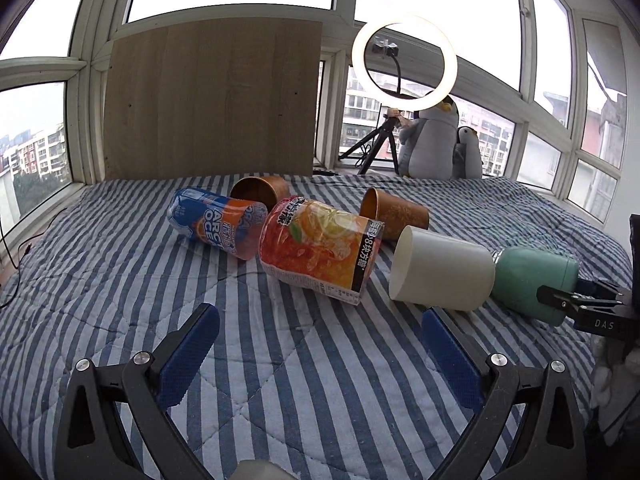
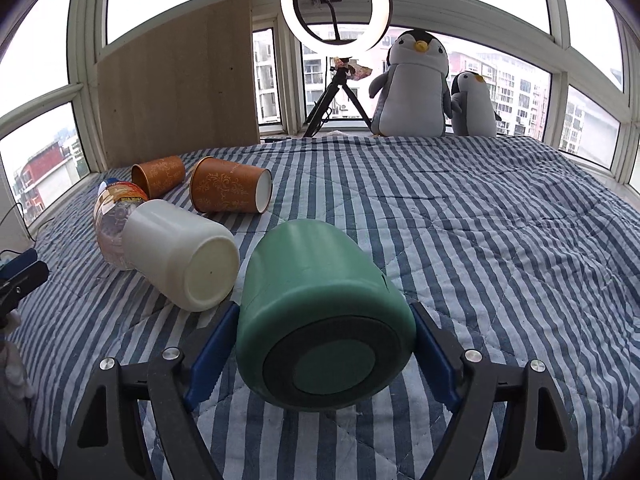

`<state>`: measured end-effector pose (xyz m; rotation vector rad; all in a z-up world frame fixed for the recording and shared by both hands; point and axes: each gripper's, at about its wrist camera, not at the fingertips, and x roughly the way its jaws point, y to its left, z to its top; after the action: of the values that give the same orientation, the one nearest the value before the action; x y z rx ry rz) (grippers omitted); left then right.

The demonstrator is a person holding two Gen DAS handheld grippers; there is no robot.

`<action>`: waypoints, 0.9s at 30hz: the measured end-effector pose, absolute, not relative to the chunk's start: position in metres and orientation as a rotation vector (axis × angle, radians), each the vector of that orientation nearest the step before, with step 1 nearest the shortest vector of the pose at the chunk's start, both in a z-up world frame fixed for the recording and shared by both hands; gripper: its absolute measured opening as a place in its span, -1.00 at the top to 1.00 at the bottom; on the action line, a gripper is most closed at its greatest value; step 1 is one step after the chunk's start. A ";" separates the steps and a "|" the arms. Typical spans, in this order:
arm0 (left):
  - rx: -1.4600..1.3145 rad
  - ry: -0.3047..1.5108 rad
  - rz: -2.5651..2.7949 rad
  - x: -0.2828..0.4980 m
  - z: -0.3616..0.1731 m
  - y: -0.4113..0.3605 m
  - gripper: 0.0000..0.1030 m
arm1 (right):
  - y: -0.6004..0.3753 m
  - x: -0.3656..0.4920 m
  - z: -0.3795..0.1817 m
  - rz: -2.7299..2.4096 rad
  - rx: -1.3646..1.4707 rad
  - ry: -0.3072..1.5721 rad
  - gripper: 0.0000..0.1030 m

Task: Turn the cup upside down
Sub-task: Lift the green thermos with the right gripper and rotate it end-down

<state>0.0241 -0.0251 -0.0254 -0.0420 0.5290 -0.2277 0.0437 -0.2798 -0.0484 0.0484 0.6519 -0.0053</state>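
A green cup (image 2: 320, 312) lies on its side on the striped bedcover, its base toward the right wrist camera. My right gripper (image 2: 324, 344) has its blue pads on both sides of the cup near its base, closed against it. In the left wrist view the green cup (image 1: 536, 280) lies at the right with the right gripper (image 1: 568, 300) at its base. A white cup (image 1: 440, 268) lies on its side beside it, also in the right wrist view (image 2: 180, 256). My left gripper (image 1: 320, 344) is open and empty above the cover, short of the cups.
Two brown paper cups (image 1: 394, 212) (image 1: 260, 192) and two clear printed cups (image 1: 320, 248) (image 1: 218, 220) lie on their sides on the bed. A wooden board (image 1: 212, 100), a ring light on a tripod (image 1: 404, 60) and two penguin toys (image 2: 412, 84) stand by the windows.
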 end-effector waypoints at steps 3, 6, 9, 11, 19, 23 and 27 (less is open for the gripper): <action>-0.023 0.525 -0.260 0.013 -0.024 -0.033 -0.99 | -0.274 0.023 -0.049 0.013 0.071 0.632 -0.55; 0.006 0.523 -0.287 0.003 -0.024 -0.042 -0.99 | -0.266 0.005 -0.052 0.040 0.091 0.626 -0.55; 0.031 0.523 -0.311 -0.006 -0.023 -0.050 -0.99 | -0.256 -0.010 -0.057 0.061 0.106 0.621 -0.55; 0.046 0.517 -0.317 -0.012 -0.022 -0.053 -0.99 | -0.248 -0.017 -0.060 0.084 0.116 0.617 -0.54; 0.041 0.502 -0.319 -0.030 -0.019 -0.040 -0.99 | -0.221 -0.031 -0.062 0.147 0.142 0.592 -0.54; 0.032 0.507 -0.312 -0.033 -0.020 -0.026 -0.99 | -0.206 -0.035 -0.061 0.152 0.146 0.553 -0.53; 0.034 0.507 -0.350 -0.041 -0.024 -0.021 -0.99 | -0.194 -0.035 -0.067 0.181 0.165 0.568 -0.53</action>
<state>-0.0411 -0.0210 -0.0241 0.0344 0.5071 -0.3503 -0.0353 -0.1935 -0.0665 0.1649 0.5679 0.1814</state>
